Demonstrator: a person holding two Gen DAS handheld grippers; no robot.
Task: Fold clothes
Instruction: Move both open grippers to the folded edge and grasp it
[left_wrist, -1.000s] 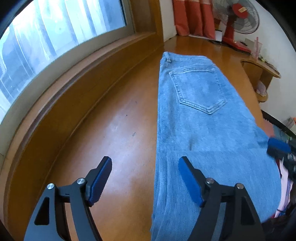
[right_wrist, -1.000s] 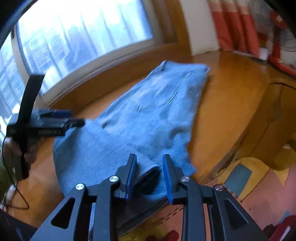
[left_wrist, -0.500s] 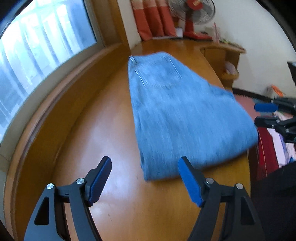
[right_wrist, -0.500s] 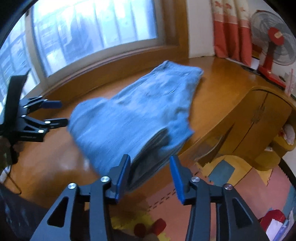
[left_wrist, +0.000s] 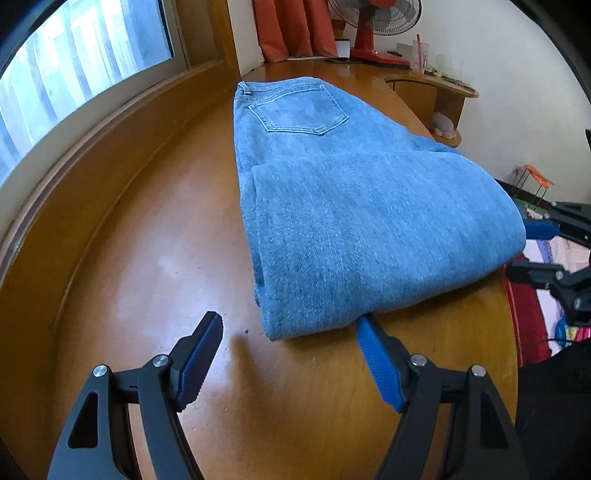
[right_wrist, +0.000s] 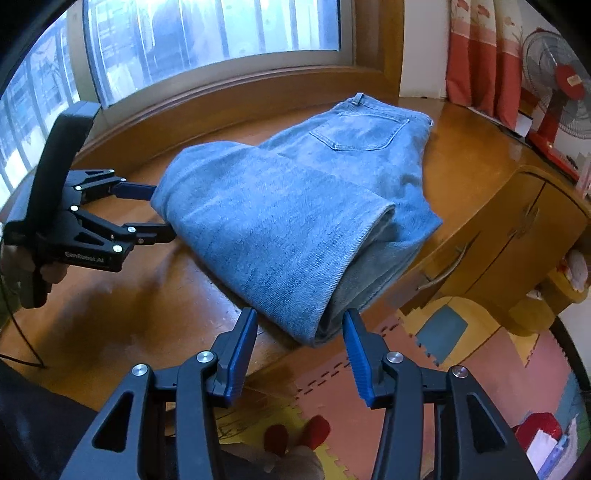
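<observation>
While the folded jeans (left_wrist: 354, 229) lie on the wooden table (left_wrist: 155, 258), their near corner hangs past its edge, with bare wood to the left. Both the left gripper (left_wrist: 288, 354) and right gripper (right_wrist: 299, 350) are apart, holding nothing; the right one's jaws just opened.

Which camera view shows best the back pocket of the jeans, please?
The left wrist view shows the back pocket best: it faces the camera squarely, with its stitched outline complete on the jeans. The right wrist view also shows the whole pocket, but at a slant and with its stitching paler.
</observation>
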